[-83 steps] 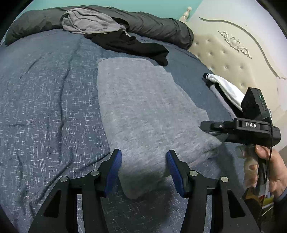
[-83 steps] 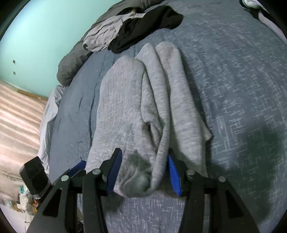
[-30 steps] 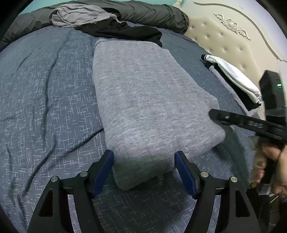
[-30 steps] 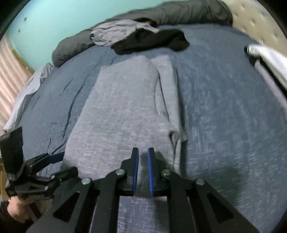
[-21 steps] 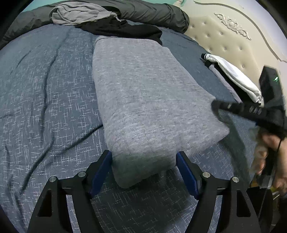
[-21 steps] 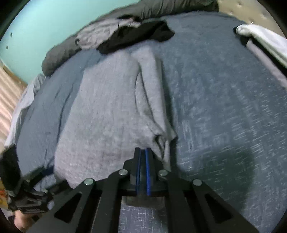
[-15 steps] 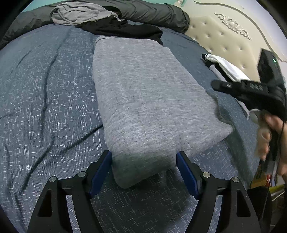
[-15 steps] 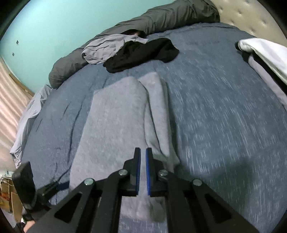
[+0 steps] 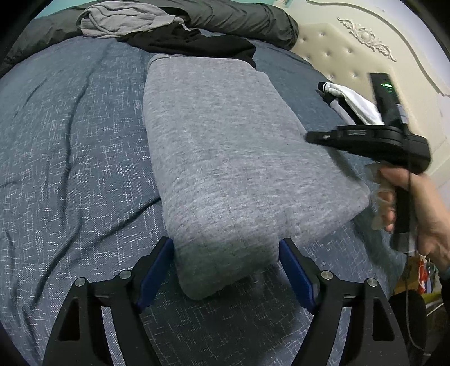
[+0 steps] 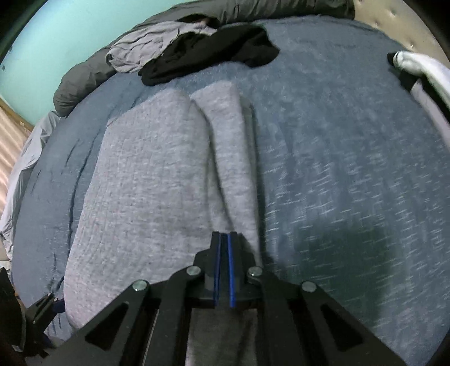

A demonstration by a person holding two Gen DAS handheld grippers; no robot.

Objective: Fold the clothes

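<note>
Left wrist view. The left gripper (image 9: 226, 270) stands with its jaws spread wide on either side of the near corner of the grey garment (image 9: 225, 157); the blue pads flank the cloth and, as far as can be seen, do not press it. These jaws have just been opening further, with the corner lying between them. The garment lies folded lengthwise on the blue bedspread (image 9: 70, 146), its far end touching a black garment (image 9: 197, 42) and a crumpled pale grey one (image 9: 123, 19). At right, a hand (image 9: 416, 208) carries the right gripper over the garment's right edge.

Right wrist view. The right gripper (image 10: 223, 239) is clenched, pads together; nothing can be seen between them, and it rides above the long fold line of the grey garment (image 10: 146, 180).

Handling. The knit looks soft, light and limp; it would likely sag if lifted by one point. The two near corners appear the best places to take hold.

Surroundings. A dark bolster (image 9: 239, 17) lies by the turquoise wall (image 10: 56, 36), a cream tufted headboard (image 9: 351, 56) stands behind, and a white garment (image 9: 357, 104) lies beside it.
</note>
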